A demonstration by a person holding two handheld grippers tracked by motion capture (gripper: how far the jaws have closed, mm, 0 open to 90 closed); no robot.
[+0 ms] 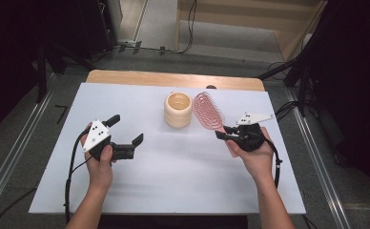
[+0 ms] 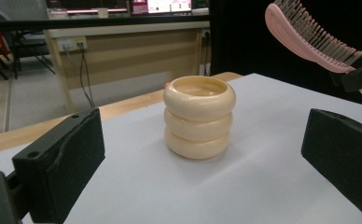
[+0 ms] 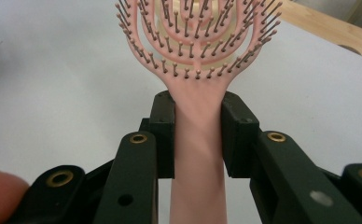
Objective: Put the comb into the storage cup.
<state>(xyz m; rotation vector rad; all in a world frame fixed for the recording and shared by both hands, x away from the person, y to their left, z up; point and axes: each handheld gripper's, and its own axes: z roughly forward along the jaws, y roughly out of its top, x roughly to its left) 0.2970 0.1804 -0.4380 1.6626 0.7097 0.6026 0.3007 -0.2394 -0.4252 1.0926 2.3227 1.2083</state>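
Note:
A pink vented hairbrush (image 1: pixel 208 110) hangs above the table just right of a cream ribbed cup (image 1: pixel 178 109). My right gripper (image 1: pixel 224 133) is shut on the brush's handle (image 3: pixel 198 135), with the bristled head (image 3: pixel 198 32) pointing away toward the cup. The cup (image 2: pixel 199 116) stands upright, looks like three stacked rings, and appears hollow. My left gripper (image 1: pixel 125 130) is held open at the table's left, aimed at the cup with nothing between its pads (image 2: pixel 60 163). The brush head (image 2: pixel 309 39) shows at the upper right of the left gripper view.
The white table sheet (image 1: pixel 173 176) lies over a wooden top whose bare edge (image 1: pixel 173 78) runs along the back. Cables and dark stands sit on the floor beyond. A small dark object (image 1: pixel 210 87) rests at the sheet's far edge.

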